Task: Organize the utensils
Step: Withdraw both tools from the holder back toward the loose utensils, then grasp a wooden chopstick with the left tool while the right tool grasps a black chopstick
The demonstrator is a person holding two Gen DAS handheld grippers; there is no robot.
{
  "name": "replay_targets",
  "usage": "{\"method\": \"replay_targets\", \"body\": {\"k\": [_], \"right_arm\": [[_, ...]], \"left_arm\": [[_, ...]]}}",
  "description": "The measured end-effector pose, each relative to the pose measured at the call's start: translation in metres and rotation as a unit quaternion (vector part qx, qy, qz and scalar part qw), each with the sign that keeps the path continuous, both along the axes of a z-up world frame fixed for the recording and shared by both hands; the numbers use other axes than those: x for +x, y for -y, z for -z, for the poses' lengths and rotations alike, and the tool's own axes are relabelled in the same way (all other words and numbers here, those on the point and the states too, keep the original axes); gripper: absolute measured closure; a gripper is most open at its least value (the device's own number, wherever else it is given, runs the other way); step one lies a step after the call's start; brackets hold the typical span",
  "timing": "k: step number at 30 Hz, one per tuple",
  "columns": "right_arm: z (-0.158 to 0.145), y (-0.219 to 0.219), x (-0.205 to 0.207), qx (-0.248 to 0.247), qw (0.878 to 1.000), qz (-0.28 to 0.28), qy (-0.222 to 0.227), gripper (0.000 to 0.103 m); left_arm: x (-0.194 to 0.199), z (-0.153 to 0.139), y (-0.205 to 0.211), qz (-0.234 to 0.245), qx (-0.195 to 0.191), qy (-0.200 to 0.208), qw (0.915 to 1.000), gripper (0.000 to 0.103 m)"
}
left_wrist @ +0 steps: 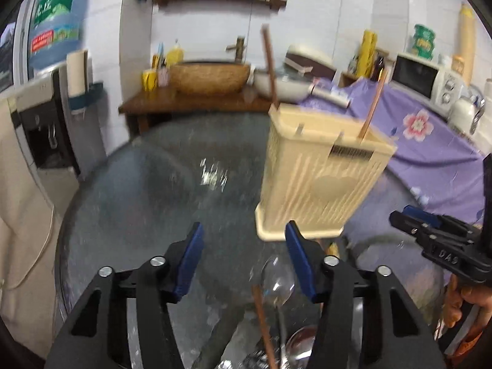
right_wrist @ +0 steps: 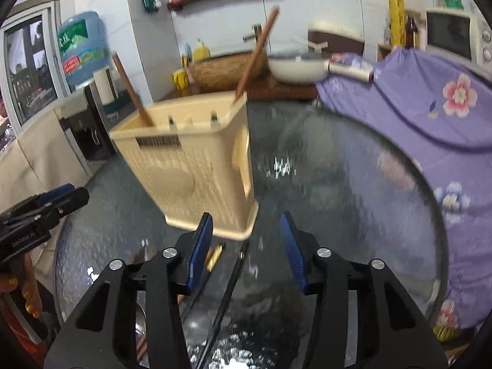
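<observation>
Spoon (left_wrist: 276,279) only under left gripper (left_wrist: 244,261)

A round dark glass table (left_wrist: 129,203) carries a beige utensil basket (left_wrist: 319,178), spoons (left_wrist: 276,279) and chopsticks (left_wrist: 264,326).

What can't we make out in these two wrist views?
- Utensil count below the left claw: a spoon and a brown chopstick show, the rest is cut off by the bottom edge and the claw body.
- Inside of the beige holder: walls hide it; only two chopstick tops show.
- Dark stick under the right claw: motion blur, type unclear.
- Holder label: blurred, unreadable.
</observation>
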State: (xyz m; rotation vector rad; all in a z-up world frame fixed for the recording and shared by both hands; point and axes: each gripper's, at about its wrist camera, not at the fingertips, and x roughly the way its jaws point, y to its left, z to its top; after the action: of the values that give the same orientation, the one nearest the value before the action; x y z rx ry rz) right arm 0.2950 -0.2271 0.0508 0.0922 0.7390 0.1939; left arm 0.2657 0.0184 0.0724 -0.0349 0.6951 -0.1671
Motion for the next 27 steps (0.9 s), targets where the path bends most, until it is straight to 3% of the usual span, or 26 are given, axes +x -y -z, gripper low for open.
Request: {"method": "replay_targets", "body": {"k": [3, 9, 27], "right_arm": [[0.02, -0.007, -0.002, -0.014, 1.0, 0.0, -0.022, 0.063], [0.049, -0.014, -0.003, -0.007, 0.998, 0.003, -0.067, 0.067], [0.057, -0.024, -0.003, -0.009, 0.996, 0.005, -0.089, 0.07]], "left_arm": [[-0.003, 0.032, -0.002, -0.001, 0.015, -0.041, 0.999, 0.065], [-0.012, 0.058, -0.002, 0.015, 0.003, -0.085, 0.9962, 0.072], [-0.019, 0.077, 0.02, 0.038, 0.028, -0.115, 0.9922, 0.086]]}}
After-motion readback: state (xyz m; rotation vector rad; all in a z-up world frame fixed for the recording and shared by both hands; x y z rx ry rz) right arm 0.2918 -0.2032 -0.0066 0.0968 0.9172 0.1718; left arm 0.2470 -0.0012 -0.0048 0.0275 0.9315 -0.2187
